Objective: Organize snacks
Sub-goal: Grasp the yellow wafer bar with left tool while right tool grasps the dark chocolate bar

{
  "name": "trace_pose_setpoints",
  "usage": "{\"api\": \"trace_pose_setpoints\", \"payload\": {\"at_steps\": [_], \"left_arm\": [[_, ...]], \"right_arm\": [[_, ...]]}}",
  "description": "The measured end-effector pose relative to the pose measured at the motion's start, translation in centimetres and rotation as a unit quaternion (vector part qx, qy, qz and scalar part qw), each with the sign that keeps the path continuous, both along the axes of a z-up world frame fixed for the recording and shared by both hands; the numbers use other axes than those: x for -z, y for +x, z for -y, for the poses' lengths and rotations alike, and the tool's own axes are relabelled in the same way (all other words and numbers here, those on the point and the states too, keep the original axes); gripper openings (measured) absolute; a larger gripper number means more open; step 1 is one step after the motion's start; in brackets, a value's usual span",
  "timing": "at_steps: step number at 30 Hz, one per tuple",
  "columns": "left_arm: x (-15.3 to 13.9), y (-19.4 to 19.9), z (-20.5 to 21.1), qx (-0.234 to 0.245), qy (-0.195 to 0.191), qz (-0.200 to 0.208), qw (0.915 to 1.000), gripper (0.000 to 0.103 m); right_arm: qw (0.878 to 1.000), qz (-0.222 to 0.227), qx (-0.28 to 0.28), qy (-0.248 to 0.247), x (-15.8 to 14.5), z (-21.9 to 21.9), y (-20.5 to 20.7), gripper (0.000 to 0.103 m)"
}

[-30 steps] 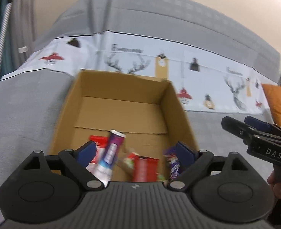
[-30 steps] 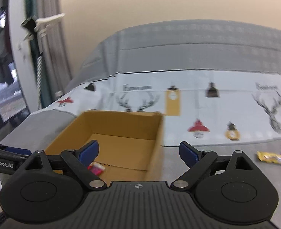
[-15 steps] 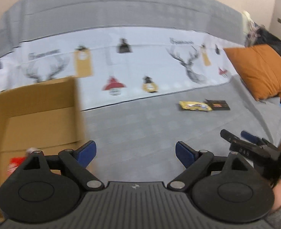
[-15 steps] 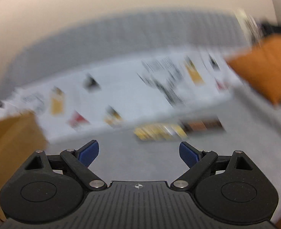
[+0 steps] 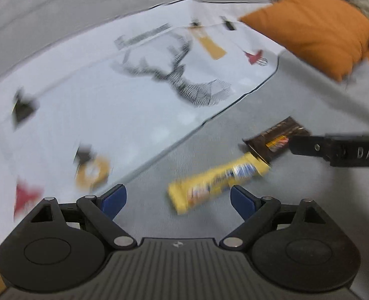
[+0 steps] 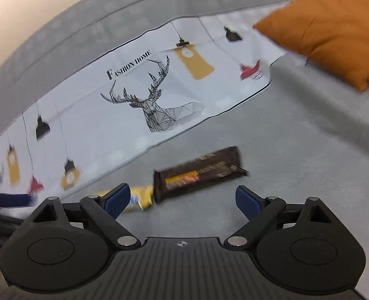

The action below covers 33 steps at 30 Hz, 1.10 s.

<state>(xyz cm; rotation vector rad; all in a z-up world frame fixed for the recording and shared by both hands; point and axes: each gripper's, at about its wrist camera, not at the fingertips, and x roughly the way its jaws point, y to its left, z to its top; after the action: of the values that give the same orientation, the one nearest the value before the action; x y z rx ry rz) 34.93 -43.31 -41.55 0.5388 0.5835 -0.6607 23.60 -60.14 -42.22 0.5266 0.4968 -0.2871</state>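
Note:
A yellow snack bar (image 5: 217,182) lies on the grey sofa seat (image 5: 309,115), with a dark brown snack packet (image 5: 274,140) touching its far end. My left gripper (image 5: 178,197) hovers open just short of the yellow bar, its pads clear of it. In the right wrist view the brown packet (image 6: 199,172) lies just ahead of my open right gripper (image 6: 181,197), and the yellow bar (image 6: 139,197) shows partly behind its left finger. Nothing is held. One black finger (image 5: 334,148) of the right gripper reaches in over the brown packet.
A white cloth printed with a deer (image 6: 154,110) covers the sofa back behind the snacks. An orange cushion (image 6: 334,30) lies at the upper right. Grey seat fabric spreads to the right of the packets. The left gripper's blue finger (image 6: 11,198) shows at the far left.
Both views have swung right and down, from the cardboard box to the two snacks on the seat. The box has left view. Both grippers stayed open and empty.

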Motion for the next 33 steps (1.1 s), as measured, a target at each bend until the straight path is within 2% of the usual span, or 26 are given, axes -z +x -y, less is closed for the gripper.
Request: {"api": "trace_pose_setpoints", "payload": {"at_steps": [1, 2, 4, 5, 6, 7, 8, 11, 12, 13, 15, 16, 17, 19, 21, 22, 24, 25, 26, 28, 30, 32, 33], "left_arm": [[0.9, 0.5, 1.1, 0.013, 0.014, 0.016, 0.9997, 0.082], [1.8, 1.1, 2.2, 0.033, 0.028, 0.015, 0.9989, 0.075], [3.4, 2.1, 3.6, 0.083, 0.046, -0.010, 0.9955, 0.035], [4.0, 2.5, 3.8, 0.095, 0.049, -0.020, 0.9941, 0.021], [4.1, 2.9, 3.7, 0.103, 0.041, -0.028, 0.9935, 0.017], [4.0, 3.4, 3.6, 0.105, 0.038, -0.044, 0.9928, 0.005], [3.8, 4.1, 3.4, 0.094, 0.038, -0.061, 0.9930, 0.000], [3.7, 6.0, 2.8, 0.053, 0.036, -0.090, 0.9939, 0.000], [3.5, 6.5, 2.3, 0.046, 0.027, -0.113, 0.9922, 0.000], [3.2, 6.9, 2.0, 0.041, 0.013, -0.138, 0.9896, 0.001], [2.3, 7.3, 1.4, 0.024, -0.018, -0.173, 0.9844, 0.010], [1.8, 7.4, 1.2, 0.012, -0.033, -0.183, 0.9826, 0.027], [1.4, 7.5, 1.2, -0.001, -0.050, -0.193, 0.9799, 0.052], [0.9, 8.3, 1.3, -0.034, -0.089, -0.223, 0.9701, 0.075], [0.7, 8.8, 1.8, -0.048, -0.121, -0.254, 0.9584, 0.076], [0.9, 8.9, 2.4, -0.054, -0.124, -0.262, 0.9556, 0.076], [1.9, 9.0, 4.3, -0.055, -0.108, -0.265, 0.9564, 0.070], [2.7, 8.9, 5.4, -0.048, -0.092, -0.262, 0.9594, 0.038], [3.6, 8.8, 6.2, -0.037, -0.076, -0.266, 0.9602, 0.026], [3.5, 7.7, 6.8, -0.020, -0.064, -0.228, 0.9713, 0.026], [3.4, 7.0, 6.6, -0.022, -0.056, -0.222, 0.9732, 0.026], [3.3, 6.2, 5.6, -0.038, -0.046, -0.217, 0.9744, 0.026], [3.2, 5.8, 5.1, -0.050, -0.037, -0.212, 0.9753, 0.026]], "right_arm": [[1.000, -0.005, 0.007, 0.000, 0.3, 0.1, 0.9, 0.088], [1.000, -0.008, 0.011, 0.011, 0.7, 0.2, 1.8, 0.088], [0.999, -0.015, 0.016, 0.030, 1.4, 0.6, 3.3, 0.088], [0.999, -0.022, 0.022, 0.032, 1.8, 0.9, 4.0, 0.088], [0.999, -0.020, 0.029, 0.025, 2.1, 1.0, 4.5, 0.088], [0.999, -0.015, 0.036, 0.016, 2.2, 1.1, 4.9, 0.088], [0.999, -0.015, 0.037, 0.005, 2.3, 1.1, 5.5, 0.088], [0.998, -0.026, 0.026, -0.050, 2.8, 0.4, 6.9, 0.086], [0.997, -0.033, 0.020, -0.063, 2.7, 0.2, 7.1, 0.079], [0.997, -0.036, 0.007, -0.071, 2.5, 0.1, 7.1, 0.061], [0.998, -0.033, -0.028, -0.050, 2.2, 0.6, 6.4, 0.046], [0.998, -0.034, -0.038, -0.042, 2.0, 1.0, 5.9, 0.044], [0.997, -0.037, -0.049, -0.041, 1.9, 1.2, 5.3, 0.043], [0.996, -0.050, -0.055, -0.052, 1.8, 1.3, 4.0, 0.041], [0.996, -0.061, -0.045, -0.056, 1.6, 1.4, 2.7, 0.041], [0.996, -0.066, -0.039, -0.055, 1.6, 1.4, 2.1, 0.041], [0.996, -0.068, -0.038, -0.052, 1.7, 1.2, 1.3, 0.041], [0.996, -0.069, -0.034, -0.051, 1.8, 1.2, 1.3, 0.045], [0.996, -0.070, -0.035, -0.048, 2.0, 1.2, 1.4, 0.048], [0.995, -0.065, -0.045, -0.061, 2.4, 0.7, 1.9, 0.067], [0.991, -0.070, -0.057, -0.095, 2.8, -0.3, 3.1, 0.082], [0.983, -0.095, -0.061, -0.145, 3.1, -1.6, 4.2, 0.084], [0.983, -0.096, -0.054, -0.146, 2.9, -1.7, 4.3, 0.080]]}}
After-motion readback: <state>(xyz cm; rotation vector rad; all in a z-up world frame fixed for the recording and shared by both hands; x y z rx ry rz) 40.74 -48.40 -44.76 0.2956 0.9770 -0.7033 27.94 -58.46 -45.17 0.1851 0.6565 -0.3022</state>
